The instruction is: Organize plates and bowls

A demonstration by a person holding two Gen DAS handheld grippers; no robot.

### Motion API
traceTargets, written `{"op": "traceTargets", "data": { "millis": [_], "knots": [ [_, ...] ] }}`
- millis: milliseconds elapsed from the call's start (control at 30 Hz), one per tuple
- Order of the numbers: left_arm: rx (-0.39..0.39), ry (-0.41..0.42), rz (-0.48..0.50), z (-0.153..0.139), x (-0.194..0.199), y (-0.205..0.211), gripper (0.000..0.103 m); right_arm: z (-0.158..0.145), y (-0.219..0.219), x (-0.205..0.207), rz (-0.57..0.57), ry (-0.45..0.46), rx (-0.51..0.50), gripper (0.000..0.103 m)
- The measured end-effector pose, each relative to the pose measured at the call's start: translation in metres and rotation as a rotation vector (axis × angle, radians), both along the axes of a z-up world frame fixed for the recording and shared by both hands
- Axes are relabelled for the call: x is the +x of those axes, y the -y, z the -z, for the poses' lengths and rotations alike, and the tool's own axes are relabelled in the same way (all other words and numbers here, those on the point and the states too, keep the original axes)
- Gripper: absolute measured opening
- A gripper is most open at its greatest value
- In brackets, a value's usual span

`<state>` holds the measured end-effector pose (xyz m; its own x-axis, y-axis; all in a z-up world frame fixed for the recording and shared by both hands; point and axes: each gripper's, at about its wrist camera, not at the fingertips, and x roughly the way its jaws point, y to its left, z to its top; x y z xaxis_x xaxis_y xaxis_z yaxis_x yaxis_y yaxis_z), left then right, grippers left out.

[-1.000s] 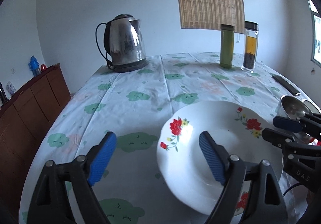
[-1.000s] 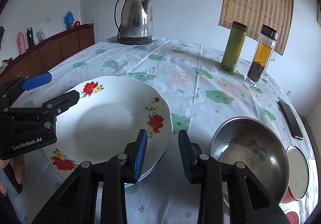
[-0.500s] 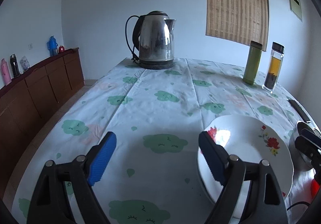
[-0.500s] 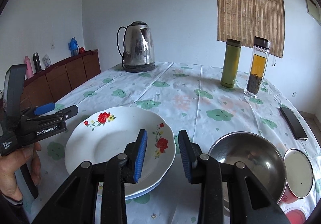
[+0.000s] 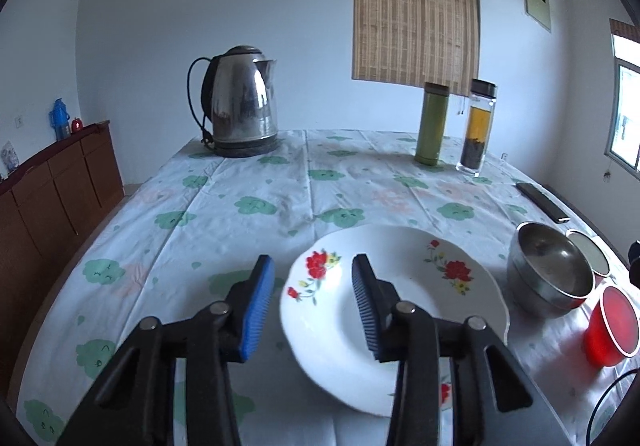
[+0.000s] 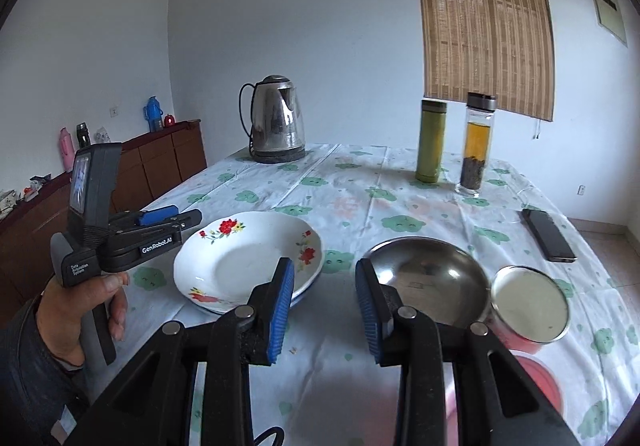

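A white flowered plate (image 5: 400,286) lies on the table, stacked on another plate whose rim shows under it in the right wrist view (image 6: 240,258). A steel bowl (image 5: 550,270) (image 6: 428,278) stands to its right. My left gripper (image 5: 312,286) is open and empty, raised above the plate's left rim; it also shows in the right wrist view (image 6: 176,216). My right gripper (image 6: 324,294) is open and empty, above the gap between plate and bowl.
A steel kettle (image 5: 242,102), a green flask (image 5: 432,124) and a tea bottle (image 5: 478,128) stand at the far side. A phone (image 6: 548,234), a red steel-rimmed cup (image 6: 528,310) and a red lid (image 5: 612,318) lie at right. A wooden sideboard (image 5: 52,198) stands at left.
Both grippers have pulled back and risen from the table. The left gripper's jaws have narrowed and swung back toward the plate. The plates have not moved.
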<state>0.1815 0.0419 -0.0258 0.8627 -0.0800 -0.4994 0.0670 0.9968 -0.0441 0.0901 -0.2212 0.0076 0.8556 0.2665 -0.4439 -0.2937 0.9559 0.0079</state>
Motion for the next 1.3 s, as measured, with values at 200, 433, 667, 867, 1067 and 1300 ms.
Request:
{"op": "traceTargets", "data": {
  "millis": [200,433,667,867,1067,1300],
  "knots": [
    [0.016,-0.032,0.127,-0.009,-0.021,0.048,0.039,0.006,0.054,-0.016,0.103,-0.025,-0.016,0.034],
    [0.022,-0.073,0.330,-0.013,-0.048,0.120,0.039,0.016,0.107,-0.029,0.208,-0.048,-0.040,0.032],
    [-0.011,-0.132,0.498,-0.008,-0.068,0.181,0.034,0.034,0.144,-0.031,0.277,-0.112,-0.039,0.030],
    [-0.010,-0.165,0.552,0.001,-0.073,0.210,0.034,0.045,0.154,-0.031,0.266,-0.149,-0.023,0.030],
    [0.002,-0.188,0.573,0.009,-0.074,0.228,0.034,0.056,0.154,-0.026,0.248,-0.184,-0.021,0.030],
    [-0.012,-0.221,0.574,0.021,-0.067,0.233,0.034,0.063,0.156,-0.023,0.232,-0.200,0.011,0.024]
  ]
}}
